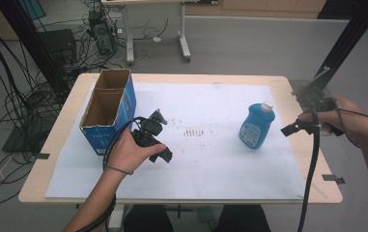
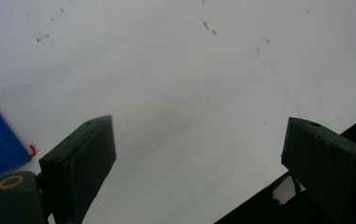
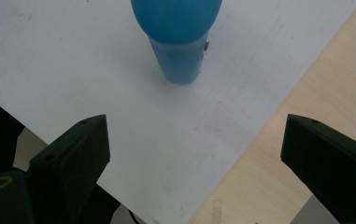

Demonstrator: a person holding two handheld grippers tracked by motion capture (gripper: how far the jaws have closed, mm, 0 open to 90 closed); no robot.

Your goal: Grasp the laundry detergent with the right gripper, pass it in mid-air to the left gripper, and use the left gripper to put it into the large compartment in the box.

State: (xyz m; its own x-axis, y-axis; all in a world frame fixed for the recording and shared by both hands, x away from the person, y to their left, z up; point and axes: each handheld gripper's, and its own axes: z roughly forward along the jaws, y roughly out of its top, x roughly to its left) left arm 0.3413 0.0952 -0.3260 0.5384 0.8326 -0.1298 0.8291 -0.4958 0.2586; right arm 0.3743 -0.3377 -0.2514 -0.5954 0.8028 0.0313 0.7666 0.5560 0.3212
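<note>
- Under both sets of fingers: white sheet (image 1: 210, 159) laid over a light wood table (image 1: 312, 193); wood strip bare along the sheet's edges, faint dark scuffs mid-sheet.
- Left gripper (image 1: 164, 154) low over the sheet, jaws spread wide, nothing between them; in the left gripper view just white sheet past the fingertips (image 2: 89, 144) and a corner of the blue box at the left.
- Blue cardboard box (image 1: 108, 108), top open, two compartments, stands just beyond and left of the left fingers.
- Right gripper (image 1: 290, 129) near the table's right edge, jaws wide apart, holding nothing.
- Blue bottle (image 1: 256, 125) upright on the sheet, ahead of the right fingers (image 3: 84, 140), near but not touching. Rounded blue plastic body, white cap, paler label on the front.
- Beyond the table: grey floor (image 1: 249, 43), tangled black cables (image 1: 7, 96) and gear at left, desk legs at the back.
</note>
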